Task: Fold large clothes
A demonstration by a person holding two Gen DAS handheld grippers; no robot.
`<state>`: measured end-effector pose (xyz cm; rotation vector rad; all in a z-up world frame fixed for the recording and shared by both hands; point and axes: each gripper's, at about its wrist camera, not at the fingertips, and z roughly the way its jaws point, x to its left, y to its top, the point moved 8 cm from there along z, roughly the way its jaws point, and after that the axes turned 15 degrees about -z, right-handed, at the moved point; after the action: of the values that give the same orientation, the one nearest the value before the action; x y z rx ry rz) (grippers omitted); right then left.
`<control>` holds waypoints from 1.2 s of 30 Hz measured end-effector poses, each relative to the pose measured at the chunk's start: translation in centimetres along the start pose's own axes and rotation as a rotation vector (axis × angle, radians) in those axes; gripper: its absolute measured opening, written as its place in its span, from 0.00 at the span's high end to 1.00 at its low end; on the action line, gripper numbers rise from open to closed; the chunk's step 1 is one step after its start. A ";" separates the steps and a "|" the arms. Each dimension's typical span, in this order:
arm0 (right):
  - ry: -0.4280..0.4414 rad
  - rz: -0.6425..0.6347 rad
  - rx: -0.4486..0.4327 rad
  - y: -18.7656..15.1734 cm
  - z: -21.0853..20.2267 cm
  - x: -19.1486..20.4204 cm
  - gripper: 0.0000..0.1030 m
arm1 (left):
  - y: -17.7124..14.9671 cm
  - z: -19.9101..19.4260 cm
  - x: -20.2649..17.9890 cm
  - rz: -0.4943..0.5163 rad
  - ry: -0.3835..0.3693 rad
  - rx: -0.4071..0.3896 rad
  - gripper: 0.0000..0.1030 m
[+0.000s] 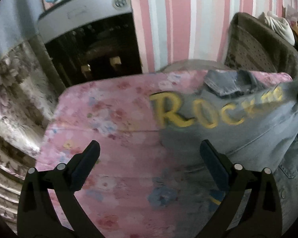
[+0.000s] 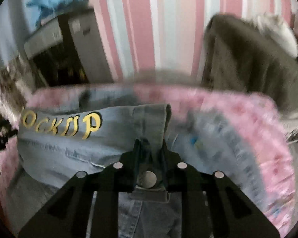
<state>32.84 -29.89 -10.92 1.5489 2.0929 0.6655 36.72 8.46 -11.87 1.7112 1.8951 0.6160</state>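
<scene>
One denim jacket [image 1: 238, 127], yellow lettering, lies on the pink floral table [image 1: 109, 129]. Left gripper [image 1: 150, 150] spread apart, holding nothing. Right gripper [image 2: 150, 148] clamped on jacket fabric.

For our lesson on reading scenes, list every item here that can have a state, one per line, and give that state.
left gripper: open, holding nothing, over the pink floral cover.
right gripper: shut on a fold of the denim jacket.
denim jacket: partly folded on the cover, yellow lettering facing up.
metal snap button: visible between the right gripper's fingers.
</scene>
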 end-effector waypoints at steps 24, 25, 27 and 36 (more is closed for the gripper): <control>0.011 0.023 -0.065 0.1 -1.7 -1.9 0.53 | 0.4 -0.2 -0.1 0.058 0.103 -0.083 0.03; -0.014 0.027 -0.079 0.5 -2.8 -3.0 0.52 | 0.1 -0.8 -0.9 0.070 0.088 -0.076 0.03; -0.058 0.046 -0.092 0.7 -4.4 -5.2 0.50 | 0.0 -1.2 -1.7 0.071 0.066 -0.067 0.03; -0.119 0.032 0.098 -1.4 -2.0 -10.4 0.48 | -1.6 -0.7 -5.6 0.063 -0.010 -0.006 0.03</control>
<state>33.33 -40.48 -9.46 1.6360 2.0432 0.4758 35.45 2.70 -11.94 1.7728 1.8364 0.6353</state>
